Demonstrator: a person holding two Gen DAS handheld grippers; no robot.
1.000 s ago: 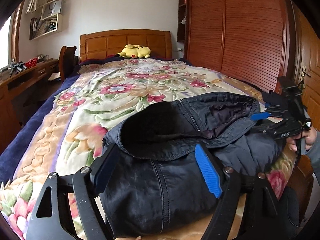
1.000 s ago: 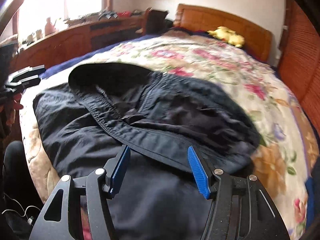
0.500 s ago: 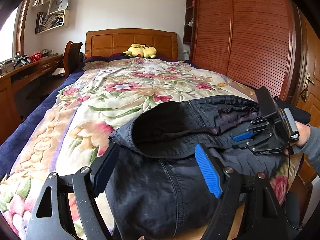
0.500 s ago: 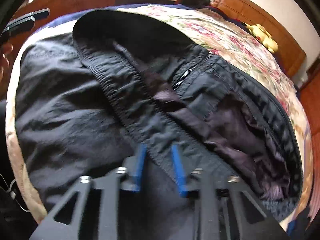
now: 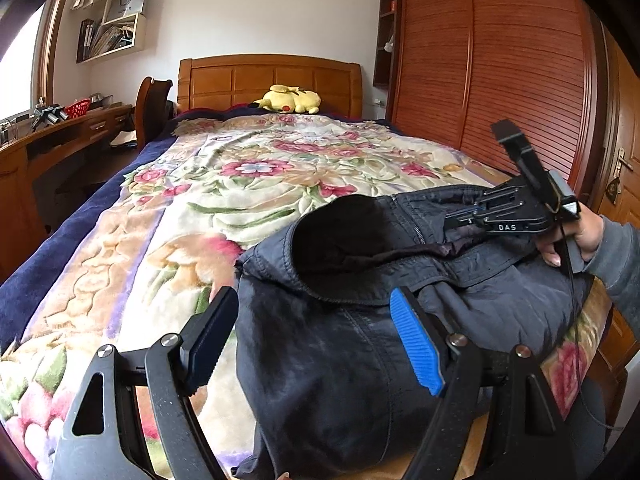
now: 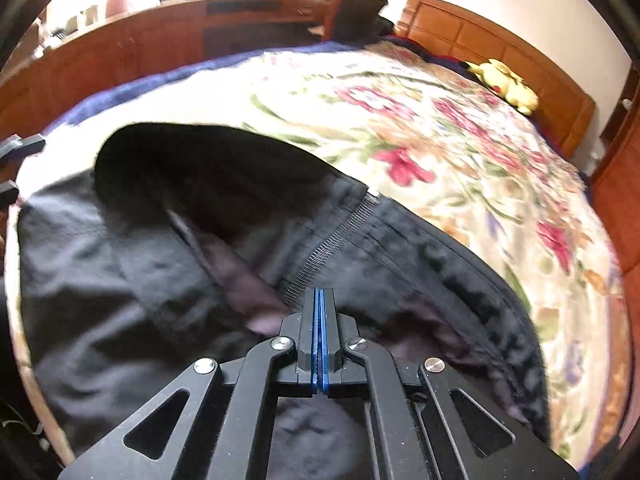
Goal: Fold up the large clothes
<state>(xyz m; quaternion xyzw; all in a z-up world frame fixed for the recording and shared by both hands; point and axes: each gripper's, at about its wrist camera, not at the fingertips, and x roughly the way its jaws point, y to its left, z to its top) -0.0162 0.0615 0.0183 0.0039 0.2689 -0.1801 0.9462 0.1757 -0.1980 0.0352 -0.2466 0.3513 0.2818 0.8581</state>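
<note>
Jacket [image 5: 360, 340], dark and bulky, lies bunched at the near end of the bed's floral blanket [image 5: 208, 216], with the left gripper [image 5: 316, 340] spread wide just above it, pads clear of the cloth. Beyond, the right gripper [image 6: 319, 300] is clenched tight over the zipper [image 6: 340, 236]; whether cloth is pinched is unclear. Far off, a yellow plush toy [image 5: 290, 99] rests by the headboard [image 5: 272, 80].

Left gripper [image 5: 312, 336] jaws wide apart, right gripper [image 6: 319, 300] jaws closed, seemingly empty, right hand [image 5: 576, 236] gripping handle
</note>
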